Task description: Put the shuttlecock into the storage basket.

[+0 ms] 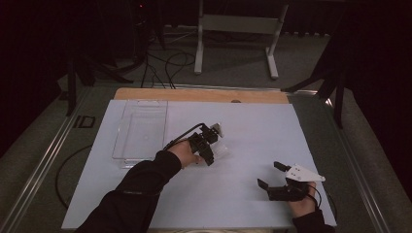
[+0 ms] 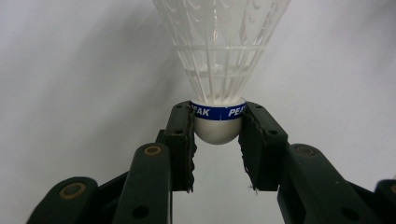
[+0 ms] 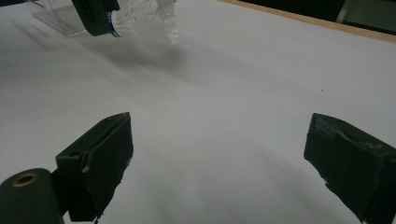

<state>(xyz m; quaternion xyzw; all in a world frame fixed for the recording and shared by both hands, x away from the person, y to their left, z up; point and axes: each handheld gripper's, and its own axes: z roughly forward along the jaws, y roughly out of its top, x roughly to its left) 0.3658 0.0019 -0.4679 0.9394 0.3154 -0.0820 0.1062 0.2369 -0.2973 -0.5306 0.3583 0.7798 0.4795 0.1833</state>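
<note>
High view: left gripper mid-table, clamped on a white shuttlecock, just right of the clear plastic tray; right gripper idle near the front edge, jaws spread wide, holding nothing.

Left gripper view: pads pinching the rounded cork below the blue band; skirt pointing straight away, long axis in line with the jaws. Best kept gentle and on the cork, never the thin skirt.

Right gripper view: shuttlecock lying level, skirt toward the right.
</note>
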